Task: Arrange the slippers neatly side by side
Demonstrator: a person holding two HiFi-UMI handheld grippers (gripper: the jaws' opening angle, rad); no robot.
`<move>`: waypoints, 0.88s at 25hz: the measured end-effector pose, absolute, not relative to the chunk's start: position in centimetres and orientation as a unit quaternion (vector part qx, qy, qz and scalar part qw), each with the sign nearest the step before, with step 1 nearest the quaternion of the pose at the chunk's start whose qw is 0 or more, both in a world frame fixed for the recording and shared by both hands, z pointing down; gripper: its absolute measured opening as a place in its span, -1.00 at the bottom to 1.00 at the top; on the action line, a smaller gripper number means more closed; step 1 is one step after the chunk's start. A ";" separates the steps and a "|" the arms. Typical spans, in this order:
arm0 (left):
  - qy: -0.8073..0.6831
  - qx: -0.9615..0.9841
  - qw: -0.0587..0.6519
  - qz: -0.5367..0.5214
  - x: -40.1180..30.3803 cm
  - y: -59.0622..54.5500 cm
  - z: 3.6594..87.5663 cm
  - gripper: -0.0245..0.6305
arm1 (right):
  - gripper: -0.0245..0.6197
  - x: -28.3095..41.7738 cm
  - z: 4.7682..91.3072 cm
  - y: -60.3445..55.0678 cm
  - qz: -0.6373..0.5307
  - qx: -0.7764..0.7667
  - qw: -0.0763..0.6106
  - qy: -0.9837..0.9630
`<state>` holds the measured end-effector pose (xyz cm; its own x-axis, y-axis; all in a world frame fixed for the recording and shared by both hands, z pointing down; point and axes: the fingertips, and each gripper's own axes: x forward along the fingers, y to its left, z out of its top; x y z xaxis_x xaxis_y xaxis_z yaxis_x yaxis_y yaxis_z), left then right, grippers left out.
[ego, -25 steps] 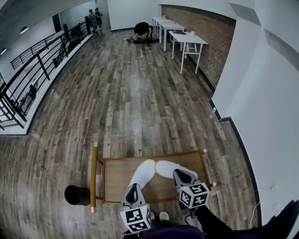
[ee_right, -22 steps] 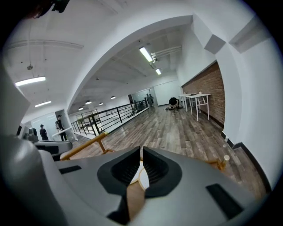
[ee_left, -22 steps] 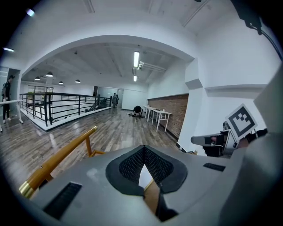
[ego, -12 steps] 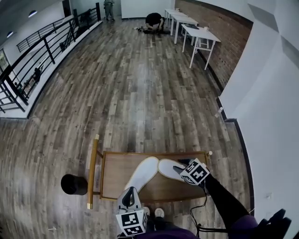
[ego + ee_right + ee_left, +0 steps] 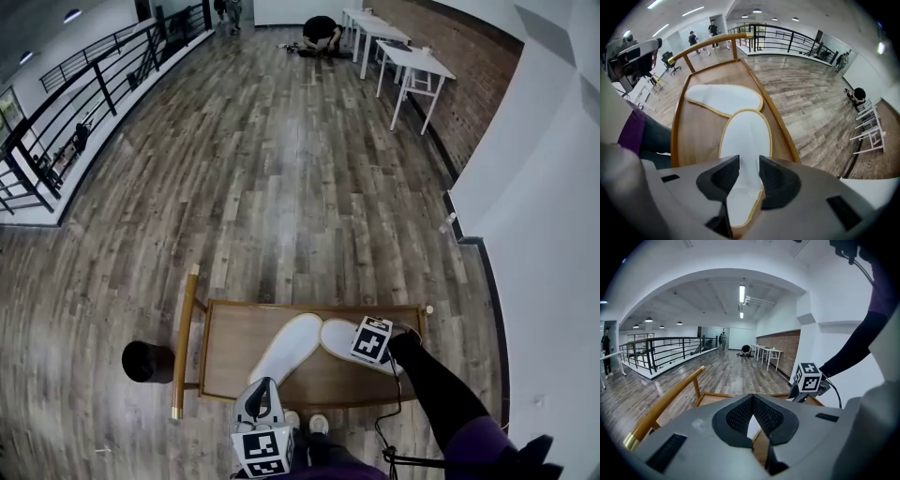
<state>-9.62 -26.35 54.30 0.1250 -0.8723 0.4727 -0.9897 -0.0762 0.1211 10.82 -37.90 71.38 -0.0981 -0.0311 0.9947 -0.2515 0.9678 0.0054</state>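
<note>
The two white slippers lie on a wooden tabletop [image 5: 234, 342] with a raised rim. In the head view the left slipper [image 5: 286, 349] lies slanted and the right slipper [image 5: 337, 334] runs off toward the right edge. Their far ends touch and their near ends splay apart, so they make a V rather than a pair.

The right gripper [image 5: 749, 174] points down over the right slipper, its marker cube covering the middle of that slipper in the head view. Its jaws have just been opening and stand released. The slipper's end shows in the gap between them, and neither pad presses on it.

The left gripper [image 5: 753, 404] is clenched on nothing, pads together, at the tabletop's near edge by the left slipper's near end. Whether it touches the slipper cannot be told.

A golden handle rail [image 5: 185, 342] runs along the tabletop's left side, and a black round object [image 5: 148, 362] stands just beside it on the plank floor [image 5: 281, 187]. White tables [image 5: 412, 64] stand well apart by a brick wall, and a black railing [image 5: 94, 94] lines the left.
</note>
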 end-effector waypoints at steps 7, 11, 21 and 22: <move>-0.645 0.720 0.210 0.147 -9.4 -26.9 54.6 -0.92 | -0.86 12.2 72.2 -37.9 0.173 0.154 0.650 -0.724; -0.643 0.724 0.207 0.140 -9.2 -27.5 54.4 -0.92 | -0.87 12.7 70.7 -37.6 0.281 0.192 0.604 -0.720; -0.643 0.725 0.212 0.127 -9.3 -27.3 54.2 -0.92 | -0.87 12.5 68.9 -37.3 0.531 0.334 0.413 -0.661; -0.643 0.724 0.212 0.128 -9.4 -27.1 54.2 -0.92 | -0.87 12.3 69.4 -37.1 0.536 0.336 0.408 -0.658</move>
<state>-9.45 -27.14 54.18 0.1398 -0.8780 0.4579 -0.9862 -0.0823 0.1434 12.35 -37.13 69.38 -0.4410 -0.0047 0.8975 -0.8801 0.1984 -0.4314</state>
